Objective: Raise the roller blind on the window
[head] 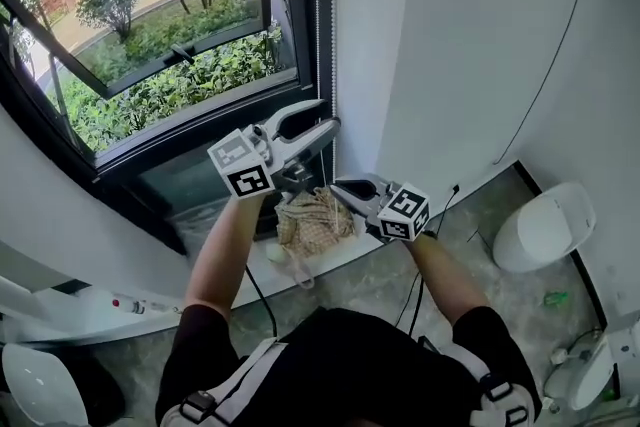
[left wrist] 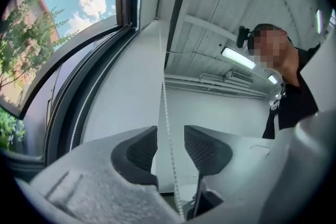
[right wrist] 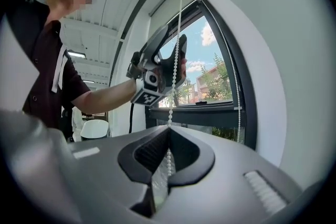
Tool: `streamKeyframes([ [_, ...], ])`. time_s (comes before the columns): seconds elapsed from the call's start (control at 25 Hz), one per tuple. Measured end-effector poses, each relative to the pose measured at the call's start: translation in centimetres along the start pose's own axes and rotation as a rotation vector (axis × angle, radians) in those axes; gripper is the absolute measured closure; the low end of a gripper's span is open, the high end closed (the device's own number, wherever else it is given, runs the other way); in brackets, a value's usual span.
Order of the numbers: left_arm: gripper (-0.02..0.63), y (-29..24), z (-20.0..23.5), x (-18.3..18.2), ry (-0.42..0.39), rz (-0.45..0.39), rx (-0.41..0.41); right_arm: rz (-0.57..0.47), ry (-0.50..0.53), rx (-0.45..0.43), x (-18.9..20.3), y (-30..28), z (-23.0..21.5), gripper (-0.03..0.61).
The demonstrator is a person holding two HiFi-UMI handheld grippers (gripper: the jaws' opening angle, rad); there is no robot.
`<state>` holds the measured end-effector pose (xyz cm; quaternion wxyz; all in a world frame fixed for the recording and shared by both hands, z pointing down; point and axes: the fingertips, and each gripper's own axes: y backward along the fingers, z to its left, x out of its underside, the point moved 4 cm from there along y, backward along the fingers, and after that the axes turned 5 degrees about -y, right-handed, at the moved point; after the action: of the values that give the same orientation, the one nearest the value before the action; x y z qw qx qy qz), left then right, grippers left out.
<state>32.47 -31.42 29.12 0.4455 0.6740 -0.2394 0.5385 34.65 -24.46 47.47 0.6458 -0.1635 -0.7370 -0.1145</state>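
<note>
The blind's bead chain (right wrist: 175, 60) hangs plumb beside the window (head: 150, 45) frame, at the centre of the head view, its long axis vertical. The right claw (right wrist: 169, 136) is pinched shut on it lower down. The left claw (left wrist: 170, 139) sits above it in the frame, jaws wide, with the chain running between the pads ungripped. The next grip looks to be the left's, since it is the upper one.
</note>
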Motion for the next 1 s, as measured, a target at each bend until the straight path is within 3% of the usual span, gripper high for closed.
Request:
streamKeyframes([
  [0.24, 0.455, -1.9, -1.1, -2.6, -0.097, -0.028, 0.033, 0.012, 0.011, -0.002, 0.0, 0.1, 0.1, 0.577],
  [0.32, 0.524, -2.1, -1.3, -2.8, -0.120, -0.027, 0.025, 0.007, 0.011, -0.002, -0.1, 0.0, -0.1, 0.577],
  [0.4, 0.598, -2.0, -1.0, -2.5, -0.104, -0.022, -0.025, 0.009, 0.005, -0.003, 0.1, 0.2, 0.1, 0.577],
  [0.56, 0.600, -1.9, -0.3, -1.4, -0.153, 0.058, -0.130, 0.037, 0.006, 0.004, 0.9, 0.1, 0.2, 0.577],
  [0.68, 0.600, -1.4, -0.4, 1.2, -0.139, 0.118, -0.138, 0.138, 0.028, 0.016, 3.2, -0.1, 0.2, 0.577],
  [0.92, 0.605, 3.6, -1.2, 11.7, -0.071, 0.273, -0.181, 0.536, -0.003, -0.035, 12.8, 0.7, 1.5, 0.575],
  [1.0, 0.607, 4.9, -1.9, 13.6, -0.046, 0.289, -0.177, 0.609, 0.014, -0.054, 14.5, 1.2, 2.1, 0.574],
])
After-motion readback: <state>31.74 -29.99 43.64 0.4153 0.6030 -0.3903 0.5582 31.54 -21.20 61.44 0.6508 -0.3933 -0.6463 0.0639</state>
